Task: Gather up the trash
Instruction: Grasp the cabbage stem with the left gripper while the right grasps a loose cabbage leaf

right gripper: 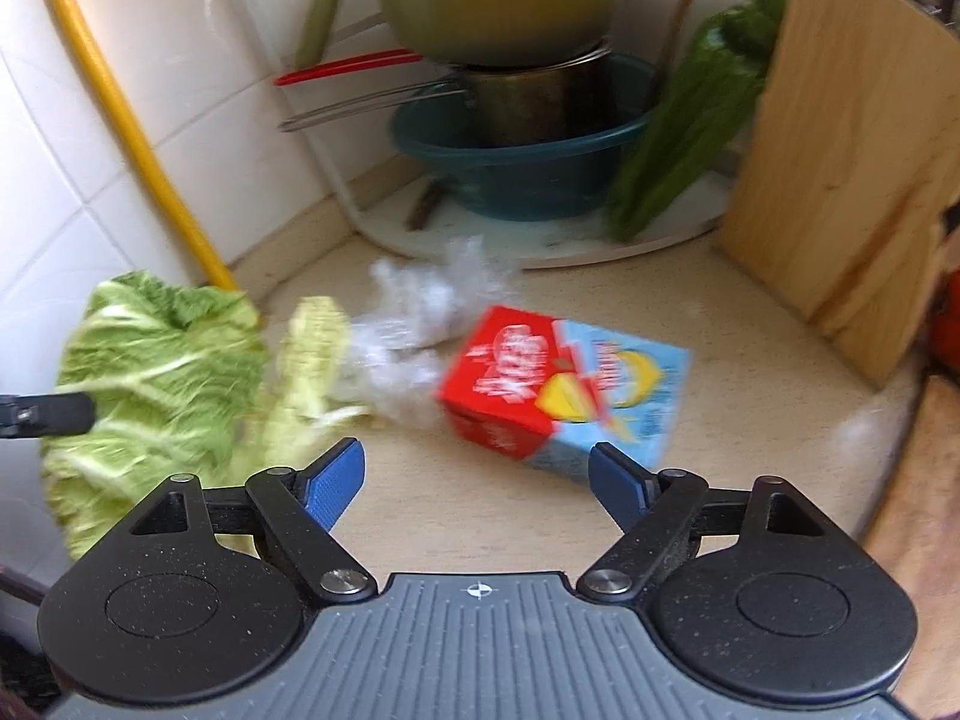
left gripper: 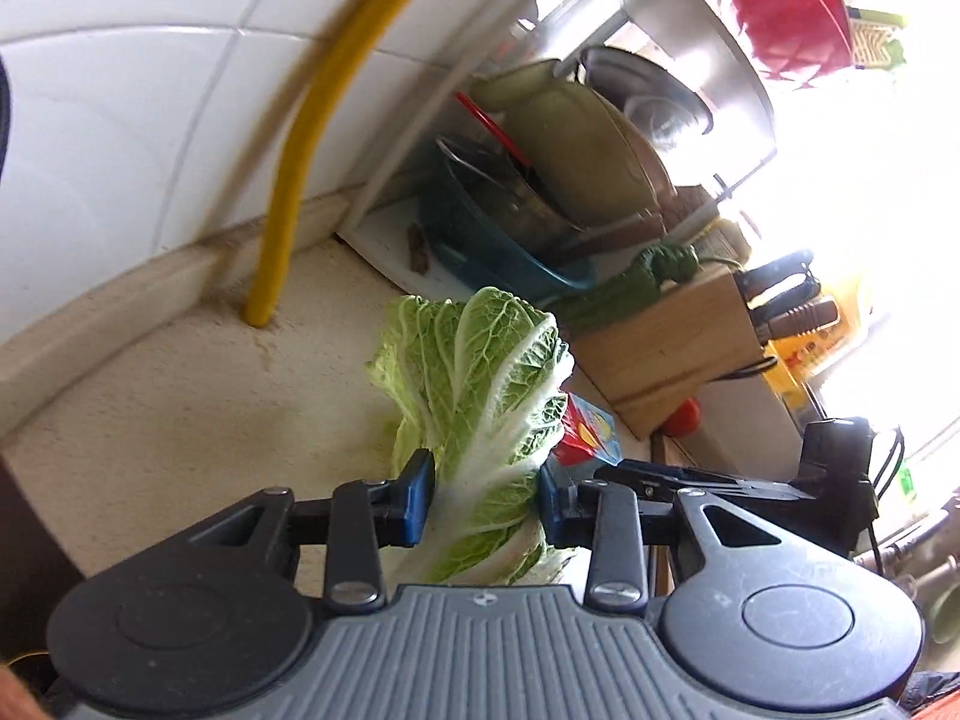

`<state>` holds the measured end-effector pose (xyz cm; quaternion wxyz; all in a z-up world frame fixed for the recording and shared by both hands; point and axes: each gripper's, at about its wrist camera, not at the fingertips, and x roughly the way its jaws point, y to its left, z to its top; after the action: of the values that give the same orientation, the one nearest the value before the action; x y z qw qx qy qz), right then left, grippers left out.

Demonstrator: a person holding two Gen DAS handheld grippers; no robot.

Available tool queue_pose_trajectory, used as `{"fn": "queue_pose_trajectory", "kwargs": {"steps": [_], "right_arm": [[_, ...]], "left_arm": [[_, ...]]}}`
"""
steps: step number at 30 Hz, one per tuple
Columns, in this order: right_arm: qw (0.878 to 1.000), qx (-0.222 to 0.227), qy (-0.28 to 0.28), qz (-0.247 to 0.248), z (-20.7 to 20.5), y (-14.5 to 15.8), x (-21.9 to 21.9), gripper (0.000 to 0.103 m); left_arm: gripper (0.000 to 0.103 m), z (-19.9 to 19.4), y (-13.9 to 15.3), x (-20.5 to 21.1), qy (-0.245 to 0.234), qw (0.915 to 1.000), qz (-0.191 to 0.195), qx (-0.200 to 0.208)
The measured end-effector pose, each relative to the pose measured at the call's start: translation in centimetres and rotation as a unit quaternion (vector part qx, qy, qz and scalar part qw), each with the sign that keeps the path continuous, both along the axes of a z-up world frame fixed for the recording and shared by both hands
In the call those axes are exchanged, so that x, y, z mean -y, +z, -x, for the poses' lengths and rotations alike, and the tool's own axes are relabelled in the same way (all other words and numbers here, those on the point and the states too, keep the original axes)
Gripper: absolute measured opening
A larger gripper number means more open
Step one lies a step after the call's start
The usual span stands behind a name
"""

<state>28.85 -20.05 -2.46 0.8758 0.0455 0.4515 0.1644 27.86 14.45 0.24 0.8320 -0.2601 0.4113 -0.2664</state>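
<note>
My left gripper [left gripper: 486, 495] is shut on a pale green cabbage leaf [left gripper: 480, 384], its blue pads pressing the white rib, with the leaf lifted off the counter. The same cabbage leaf [right gripper: 156, 372] hangs at the left of the right wrist view, where a dark part of the left gripper shows at the edge. My right gripper [right gripper: 477, 483] stands open just above the counter, short of a red and blue carton [right gripper: 558, 384] lying on its side. A crumpled clear plastic wrap [right gripper: 420, 312] and a smaller leaf piece [right gripper: 312, 354] lie left of the carton.
A white corner rack [right gripper: 540, 252] holds a teal basin [right gripper: 522, 168], a metal pot and an olive bowl [right gripper: 498, 6]. A dark green vegetable [right gripper: 690, 120] leans by a wooden knife block [right gripper: 840, 168]. A yellow hose [left gripper: 288, 192] runs down the tiled wall.
</note>
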Motion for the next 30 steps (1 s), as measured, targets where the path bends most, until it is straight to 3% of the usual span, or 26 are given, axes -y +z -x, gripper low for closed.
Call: {"fn": "queue_pose_trajectory", "kwargs": {"steps": [8, 14, 16, 19, 22, 30], "right_arm": [[0.996, -0.033, 0.045, -0.063, -1.5, -1.8, -7.0, 0.088], [0.997, -0.054, 0.032, -0.035, -2.4, -4.4, -11.8, 0.085], [0.998, -0.056, 0.034, -0.014, -2.3, -5.1, -12.7, 0.066], [0.998, -0.029, 0.055, 0.031, -1.4, -5.1, -13.6, 0.049], [0.997, -0.033, 0.066, 0.034, -1.2, -4.9, -13.0, 0.036], [0.997, -0.052, 0.055, -0.012, -0.7, -3.6, -9.6, 0.025]], "left_arm": [[0.033, 1.4, -0.2, -1.1, 0.016, 0.9997, -0.017, 0.008], [0.033, 2.5, -0.7, -1.7, 0.023, 0.9989, -0.040, 0.010], [0.033, 2.8, -1.0, -1.8, 0.025, 0.9984, -0.049, 0.010], [0.033, 3.1, -1.4, -1.9, 0.023, 0.9983, -0.053, 0.009], [0.033, 3.4, -1.7, -1.8, 0.020, 0.9984, -0.053, 0.007], [0.033, 3.7, -1.3, -0.7, 0.008, 0.9985, -0.054, 0.010]]}}
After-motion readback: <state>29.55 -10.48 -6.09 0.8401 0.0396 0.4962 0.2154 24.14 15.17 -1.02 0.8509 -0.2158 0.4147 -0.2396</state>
